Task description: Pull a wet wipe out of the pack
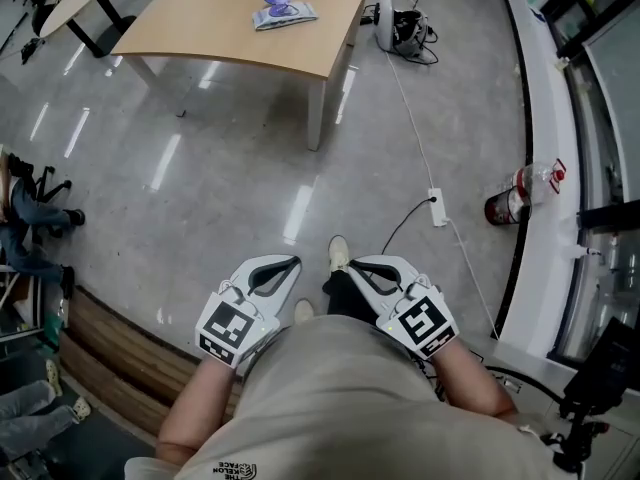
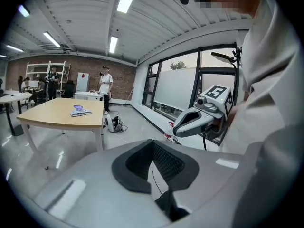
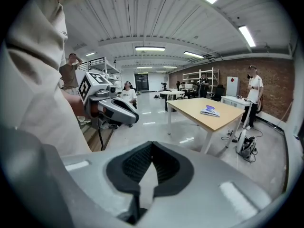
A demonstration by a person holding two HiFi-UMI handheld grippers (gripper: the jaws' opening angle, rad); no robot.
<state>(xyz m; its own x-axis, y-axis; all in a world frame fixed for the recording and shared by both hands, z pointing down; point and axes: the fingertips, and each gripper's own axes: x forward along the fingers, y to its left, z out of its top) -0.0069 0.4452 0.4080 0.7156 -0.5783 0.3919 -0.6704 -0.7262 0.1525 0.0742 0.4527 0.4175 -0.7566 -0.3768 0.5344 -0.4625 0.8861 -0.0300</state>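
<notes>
The wet wipe pack (image 1: 284,11) is a flat pale pack with a purple top. It lies on the light wooden table (image 1: 200,28), far ahead of me. It also shows small in the left gripper view (image 2: 80,110) and the right gripper view (image 3: 209,110). My left gripper (image 1: 286,264) and right gripper (image 1: 356,265) are held close against my body, side by side above the floor, well short of the table. Both are shut, tips touching, with nothing between them (image 2: 153,141) (image 3: 151,144). Each gripper view shows the other gripper: the right gripper (image 2: 181,126) and the left gripper (image 3: 130,117).
A white cable with a power strip (image 1: 437,208) runs across the grey floor. A bottle (image 1: 510,200) stands by the white ledge at the right. A white device with cables (image 1: 395,23) lies beside the table. Wooden boards (image 1: 110,353) sit at the left. Several people stand far back (image 2: 105,87).
</notes>
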